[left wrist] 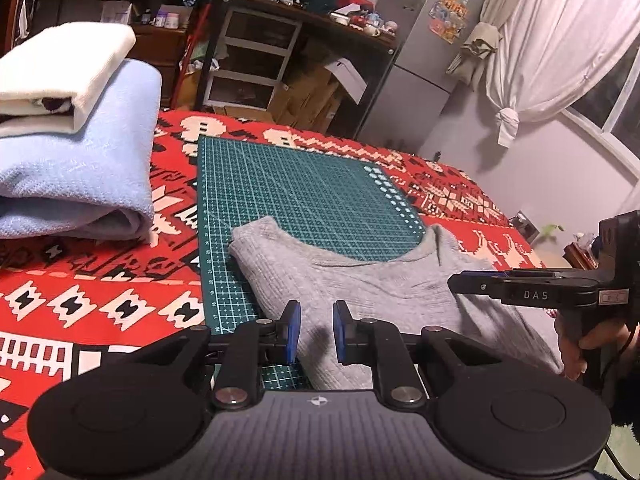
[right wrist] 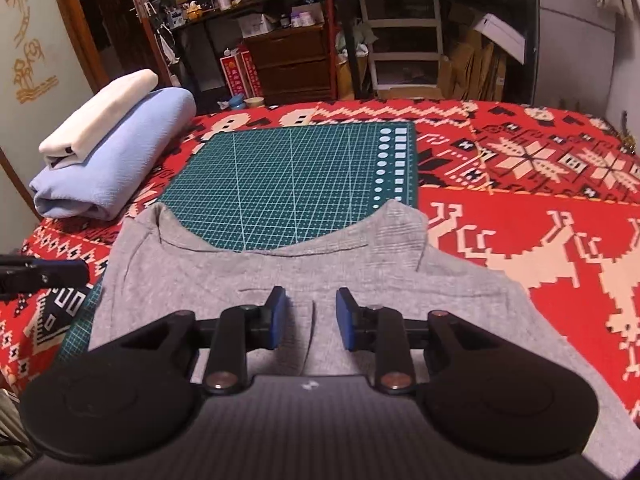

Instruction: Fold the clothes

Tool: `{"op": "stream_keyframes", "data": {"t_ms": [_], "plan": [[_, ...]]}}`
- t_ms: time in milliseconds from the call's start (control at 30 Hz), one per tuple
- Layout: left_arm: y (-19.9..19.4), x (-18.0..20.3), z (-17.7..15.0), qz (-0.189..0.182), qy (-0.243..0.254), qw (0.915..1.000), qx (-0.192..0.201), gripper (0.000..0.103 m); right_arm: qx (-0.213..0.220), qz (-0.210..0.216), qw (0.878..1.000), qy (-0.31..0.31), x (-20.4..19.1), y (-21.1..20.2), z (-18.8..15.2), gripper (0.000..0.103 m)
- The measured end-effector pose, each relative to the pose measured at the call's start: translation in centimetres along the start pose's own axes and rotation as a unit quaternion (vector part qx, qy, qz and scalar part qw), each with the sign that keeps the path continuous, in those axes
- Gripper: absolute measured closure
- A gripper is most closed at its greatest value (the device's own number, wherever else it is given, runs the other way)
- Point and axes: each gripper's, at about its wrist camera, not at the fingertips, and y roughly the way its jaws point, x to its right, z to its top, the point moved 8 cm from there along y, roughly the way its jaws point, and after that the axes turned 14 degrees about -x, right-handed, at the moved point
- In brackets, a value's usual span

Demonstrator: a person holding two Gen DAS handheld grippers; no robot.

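Note:
A grey top (left wrist: 360, 284) lies flat over the near part of a green cutting mat (left wrist: 304, 196), neckline toward the far side; it also shows in the right wrist view (right wrist: 280, 276). My left gripper (left wrist: 316, 330) is open and empty, just above the top's left part. My right gripper (right wrist: 310, 318) is open and empty over the top's middle, with a small crease between its fingers. In the left wrist view the right gripper (left wrist: 460, 282) shows from the side at the right. In the right wrist view the left gripper's tip (right wrist: 78, 272) shows at the left edge.
A folded light-blue cloth (left wrist: 80, 172) with a folded white cloth (left wrist: 64, 72) on top lies at the far left (right wrist: 116, 152). A red patterned blanket (right wrist: 520, 220) covers the surface. Shelves and drawers (right wrist: 400, 48) stand beyond the far edge.

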Motion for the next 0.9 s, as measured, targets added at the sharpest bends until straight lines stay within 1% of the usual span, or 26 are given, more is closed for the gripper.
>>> {"op": "stream_keyframes", "data": {"t_ms": [167,233,267,300,433,533,633,800,900], "plan": [[0.7,-0.3,-0.2,0.001,-0.002,1.0000,-0.008,0.088,-0.011,-0.011,0.999,-0.029,-1.0,1.4,0.2,0.079],[0.8,-0.3,-0.3,0.004,0.001,0.9999,-0.009,0.088,-0.009,-0.021,0.999,-0.038,-1.4,1.5,0.3,0.089],[0.8,-0.2,-0.3,0.005,0.004,0.9999,-0.008,0.088,-0.006,-0.027,0.999,-0.042,-1.6,1.4,0.3,0.096],[0.8,-0.2,-0.2,0.006,0.006,0.9999,-0.007,0.088,-0.003,-0.033,0.998,-0.046,-1.7,1.3,0.2,0.099],[0.6,0.1,-0.1,0.010,0.015,0.9998,-0.002,0.087,0.013,-0.054,0.997,-0.052,-2.1,0.1,0.2,0.099],[0.5,0.3,0.0,0.013,0.021,0.9997,0.002,0.088,0.031,-0.069,0.996,-0.042,-1.9,-1.1,0.1,0.099],[0.4,0.5,0.3,0.016,0.029,0.9994,0.007,0.088,0.041,-0.080,0.996,-0.029,-1.5,-1.8,0.1,0.099],[0.8,0.5,1.8,0.019,0.038,0.9989,0.019,0.088,0.036,-0.084,0.996,-0.006,-0.6,-1.9,-0.3,0.099],[1.7,0.3,2.8,0.021,0.043,0.9987,0.016,0.089,0.027,-0.083,0.996,0.004,0.0,-1.2,-0.5,0.099]]}}
